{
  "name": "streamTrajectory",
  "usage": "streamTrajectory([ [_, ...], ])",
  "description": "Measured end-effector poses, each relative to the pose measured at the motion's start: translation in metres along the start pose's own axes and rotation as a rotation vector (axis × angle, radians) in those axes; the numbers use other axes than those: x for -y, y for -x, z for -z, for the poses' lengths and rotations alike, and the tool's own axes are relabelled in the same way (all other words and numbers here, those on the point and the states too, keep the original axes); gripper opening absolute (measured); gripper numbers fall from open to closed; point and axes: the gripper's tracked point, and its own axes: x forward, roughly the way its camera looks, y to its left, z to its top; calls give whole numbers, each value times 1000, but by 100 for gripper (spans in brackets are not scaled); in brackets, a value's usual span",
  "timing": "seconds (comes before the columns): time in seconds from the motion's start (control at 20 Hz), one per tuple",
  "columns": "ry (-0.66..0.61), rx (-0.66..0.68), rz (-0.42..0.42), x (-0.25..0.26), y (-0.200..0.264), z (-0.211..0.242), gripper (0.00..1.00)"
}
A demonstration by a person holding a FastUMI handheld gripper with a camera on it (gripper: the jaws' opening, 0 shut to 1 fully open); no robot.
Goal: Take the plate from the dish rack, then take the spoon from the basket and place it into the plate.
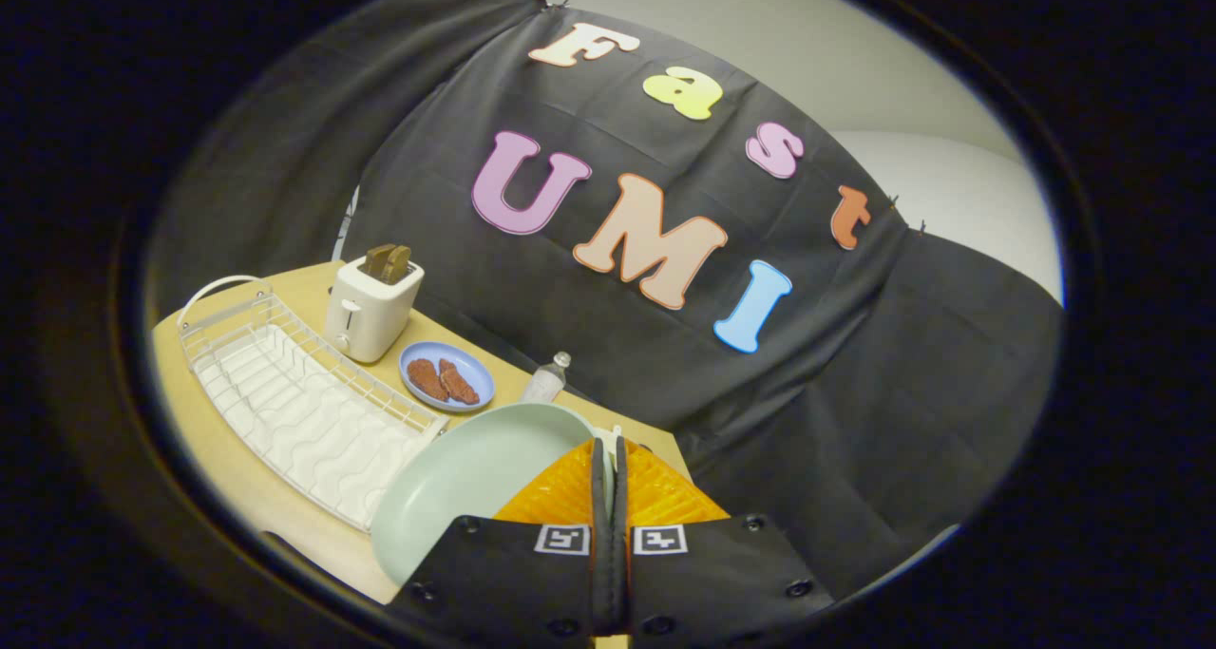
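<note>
Between the fingers of the tool (609,459) a pale green plate (475,483) is sitting pinched by its rim, the two fingers pressed nearly together on it. From the fingertips the plate is spreading out toward 9 o'clock, tilted, its hollow facing the camera and its far edge hanging over the counter (237,478). At 10 o'clock from the tool the white rack (304,402) is lying empty, its long axis running from 10 o'clock down toward 4 o'clock, its near end just behind the plate's rim. Beyond the rack a toaster (369,307) is standing, and beside it a blue dish (446,376) carrying two brown pieces; a small bottle (548,378) is standing just ahead of the fingertips at 11 o'clock. I judge the plate is already out of the rack and wanting a flat spot: open counter is lying under it, near the front edge. No basket or spoon is telling itself apart.
</note>
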Motion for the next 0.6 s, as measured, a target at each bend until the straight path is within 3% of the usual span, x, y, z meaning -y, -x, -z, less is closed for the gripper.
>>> streamTrajectory([
  [0.6,-159,-132,-117,5,8,112,3],
])
